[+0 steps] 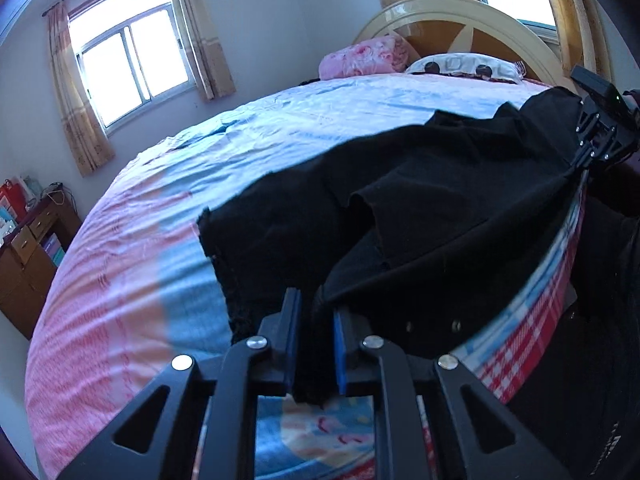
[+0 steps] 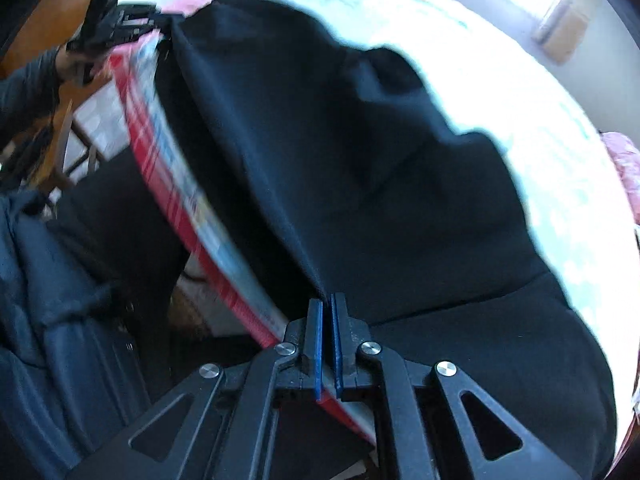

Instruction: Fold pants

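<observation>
Black pants [image 1: 420, 216] lie rumpled along the near edge of the bed, also in the right wrist view [image 2: 360, 184]. My left gripper [image 1: 316, 320] is shut on a bunched edge of the pants at one end. My right gripper [image 2: 327, 312] is shut on the pants' edge at the other end; it also shows in the left wrist view [image 1: 580, 164]. The cloth edge between the two grippers is lifted and pulled taut above the bed's side. The left gripper also shows in the right wrist view [image 2: 160, 24].
The bed [image 1: 160, 208] has a pink and blue sheet, a checked side [image 1: 532, 320], a pink folded quilt [image 1: 364, 58], a pillow [image 1: 464, 66] and a round headboard. A wooden desk [image 1: 28, 256] stands at the left wall. My dark clothing [image 2: 60, 300] is beside the bed.
</observation>
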Motion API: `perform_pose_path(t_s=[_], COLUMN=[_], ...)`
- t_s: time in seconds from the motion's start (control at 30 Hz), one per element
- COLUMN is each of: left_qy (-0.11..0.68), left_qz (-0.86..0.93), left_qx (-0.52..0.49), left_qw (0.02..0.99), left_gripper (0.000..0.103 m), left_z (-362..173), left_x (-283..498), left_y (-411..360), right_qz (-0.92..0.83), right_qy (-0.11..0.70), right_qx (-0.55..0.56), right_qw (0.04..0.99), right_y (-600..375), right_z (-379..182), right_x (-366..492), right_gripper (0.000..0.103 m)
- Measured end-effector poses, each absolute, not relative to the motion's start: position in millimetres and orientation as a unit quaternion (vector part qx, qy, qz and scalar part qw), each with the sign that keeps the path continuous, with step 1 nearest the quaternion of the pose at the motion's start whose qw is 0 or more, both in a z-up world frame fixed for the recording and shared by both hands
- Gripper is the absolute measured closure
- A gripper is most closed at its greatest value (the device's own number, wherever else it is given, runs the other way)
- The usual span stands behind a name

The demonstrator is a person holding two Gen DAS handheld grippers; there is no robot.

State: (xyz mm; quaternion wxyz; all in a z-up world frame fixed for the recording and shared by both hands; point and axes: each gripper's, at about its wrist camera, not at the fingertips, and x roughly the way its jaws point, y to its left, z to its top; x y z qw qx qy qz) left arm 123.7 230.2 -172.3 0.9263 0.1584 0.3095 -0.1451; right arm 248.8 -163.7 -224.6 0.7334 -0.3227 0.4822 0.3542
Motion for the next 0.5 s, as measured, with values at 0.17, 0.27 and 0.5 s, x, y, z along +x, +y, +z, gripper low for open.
perform_pose_path(t_s=[0.17, 0.27, 0.5], left_qy=[0.293, 0.302, 0.285], left_qz=[-0.150, -0.154, -0.156], left_qx=[0.146, 0.145, 0.132], left_qw=[0.933, 0.930, 0.936], left_gripper=[0.086, 0.086, 0.086], left_z=[-164.4, -172.3, -166.0], left_x=[112.2, 112.2, 106.1], left_y=[235.0, 236.6, 241.7], right_qz=[0.366, 0.376, 0.375], right_qy=[0.479, 0.478, 0.487], right_qx=[-0.317, -0.309, -0.315], right_qw=[0.732, 0.731, 0.723], right_y=[-165.7, -161.1, -151.6], right_z=[-223.3, -214.0, -223.7], right_x=[235.5, 230.5, 226.1], right_gripper=[0.099, 0.099, 0.099])
